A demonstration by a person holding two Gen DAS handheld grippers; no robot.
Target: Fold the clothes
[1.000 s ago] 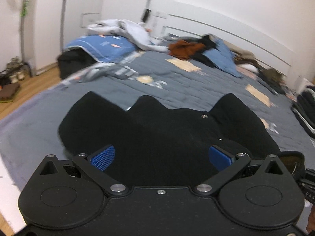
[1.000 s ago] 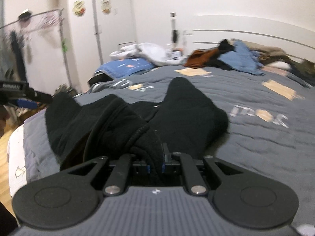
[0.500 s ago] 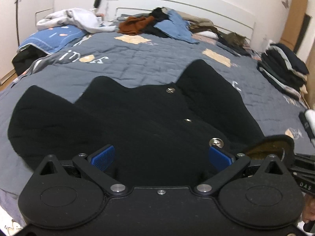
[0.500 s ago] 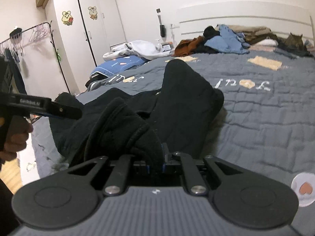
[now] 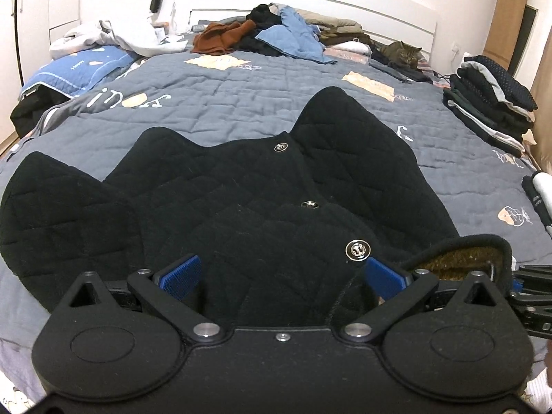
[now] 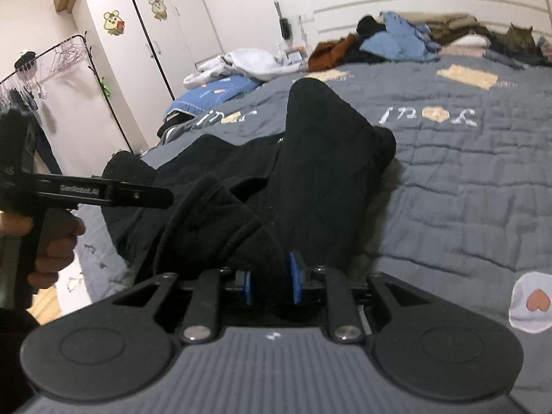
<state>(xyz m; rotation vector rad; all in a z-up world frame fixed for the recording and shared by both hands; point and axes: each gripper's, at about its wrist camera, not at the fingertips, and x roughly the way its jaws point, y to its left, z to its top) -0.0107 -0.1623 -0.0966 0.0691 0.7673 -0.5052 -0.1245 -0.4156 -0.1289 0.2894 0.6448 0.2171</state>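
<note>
A second ago my right gripper (image 6: 272, 284) was clamped on the collar fold of the black quilted jacket (image 5: 310, 186); now its jaws are opening, and the fold still lies between the blue pads. My left gripper (image 5: 281, 272) has its fingers wide apart, as before, with jacket cloth loose between them. The view has swung toward the headboard. The jacket lies spread at the near edge of the bed (image 5: 241, 89). At the right edge stands a stack of folded clothes (image 5: 490, 100), at the head edge a heap of unfolded clothes (image 5: 276, 31) and a cat (image 5: 402, 53). Nothing blocks the jacket.
</note>
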